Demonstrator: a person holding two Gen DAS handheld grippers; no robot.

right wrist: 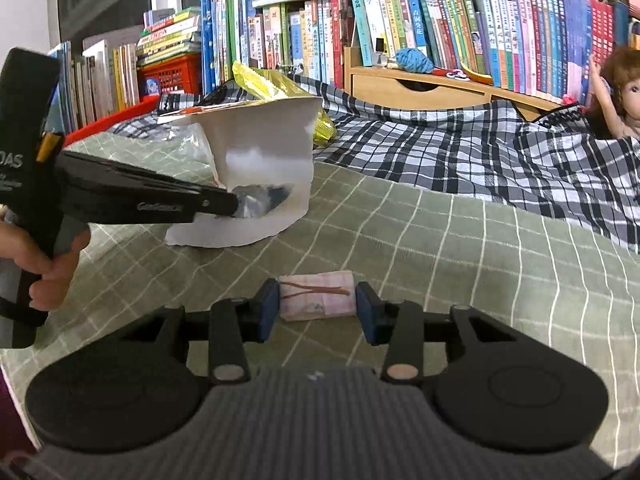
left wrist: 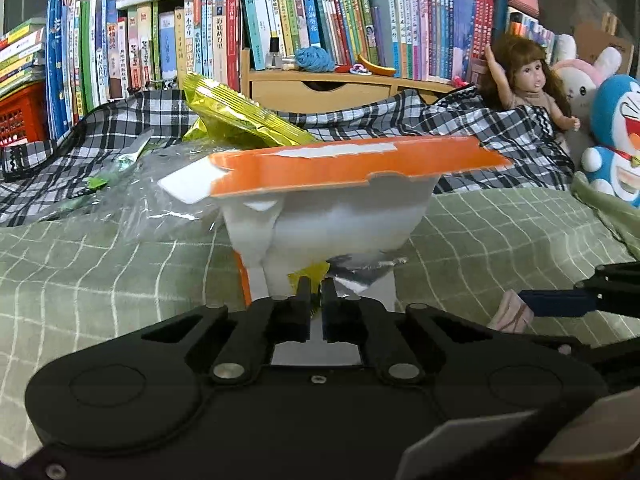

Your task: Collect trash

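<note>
The left gripper has its fingers pressed together on a thin silvery foil scrap at the foot of the white and orange carton, which stands on the green checked bedspread just beyond the fingertips. The right gripper stands spread around a small folded pink wrapper, one pad at each short end, contact uncertain. Both items appear light, soft and crushable; the wrapper is best taken across its ends.

Even indoor light, soft shadows, strong fisheye bending at dark corners, slightly soft focus, perhaps mild blur
</note>
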